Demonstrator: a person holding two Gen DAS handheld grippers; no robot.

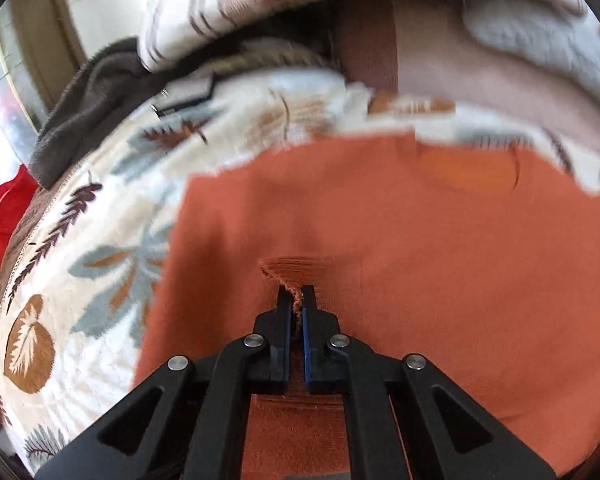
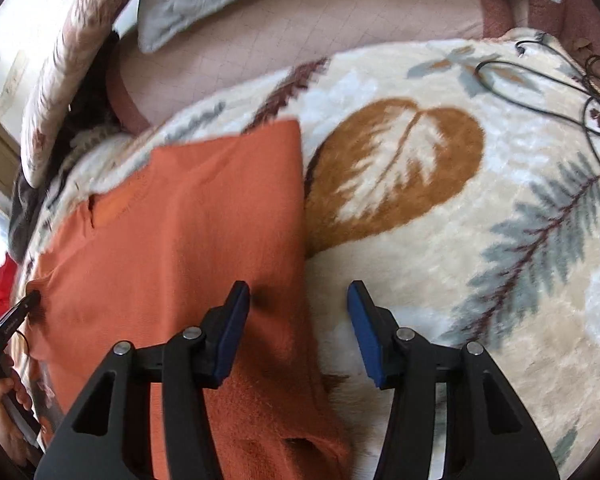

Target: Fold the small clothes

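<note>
On leaf-print blanket: one orange garment, two hand-held grippers.

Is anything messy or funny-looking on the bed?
Black cables lie tangled on the leaf-print blanket, far from the orange garment. The garment has a small pinched-up ridge where the left gripper grips it.
</note>
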